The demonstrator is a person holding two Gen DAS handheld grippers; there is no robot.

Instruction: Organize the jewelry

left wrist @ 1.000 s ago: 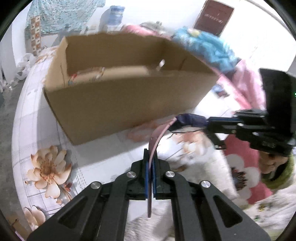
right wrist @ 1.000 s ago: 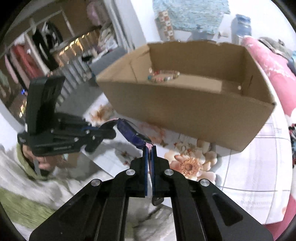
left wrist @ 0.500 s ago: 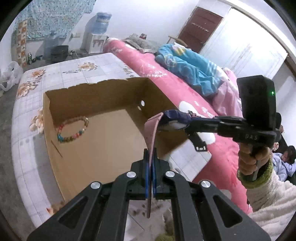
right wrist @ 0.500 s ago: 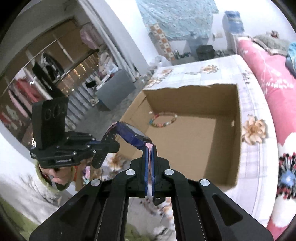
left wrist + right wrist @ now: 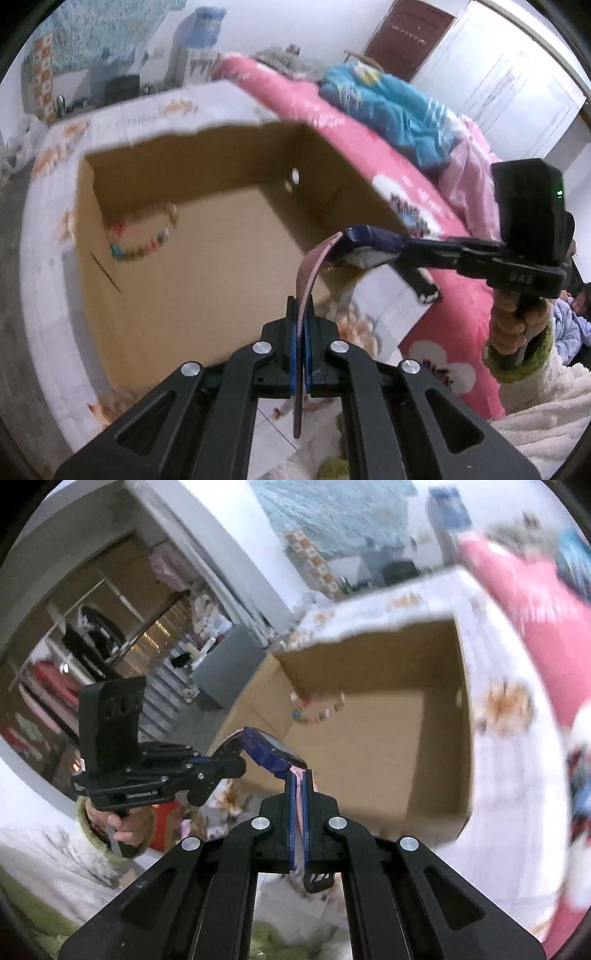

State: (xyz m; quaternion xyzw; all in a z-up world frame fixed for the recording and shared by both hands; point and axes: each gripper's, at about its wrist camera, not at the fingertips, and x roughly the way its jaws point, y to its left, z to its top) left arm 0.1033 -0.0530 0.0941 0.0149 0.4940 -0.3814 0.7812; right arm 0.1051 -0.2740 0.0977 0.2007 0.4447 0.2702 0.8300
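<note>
Left wrist view, L to R: open brown cardboard box (image 5: 207,258) sits on white floral-print tablecloth (image 5: 48,236); a multicoloured beaded bracelet (image 5: 144,240) lies on the box floor near its far-left corner, blurred. Centre: left gripper (image 5: 301,314), jaws pressed together, pinching a pink watch strap (image 5: 308,273) that rises from btwn the fingers and bends right. At the strap's top, the right gripper (image 5: 369,245) comes in from the right w/ blue-padded fingers closed on the strap's other end, over the box's near-right corner. Behind it, pink bed cover (image 5: 332,110) w/ blue crumpled blanket (image 5: 388,107).

Right wrist view, L to R: left gripper (image 5: 266,749) reaches in from the left, blue pads meeting the strap (image 5: 300,775) just above the right gripper (image 5: 301,794), whose jaws are clamped on the strap; a dark buckle, prob., hangs below them. Box (image 5: 388,746) right of centre, bracelet (image 5: 317,709) inside near far wall.
</note>
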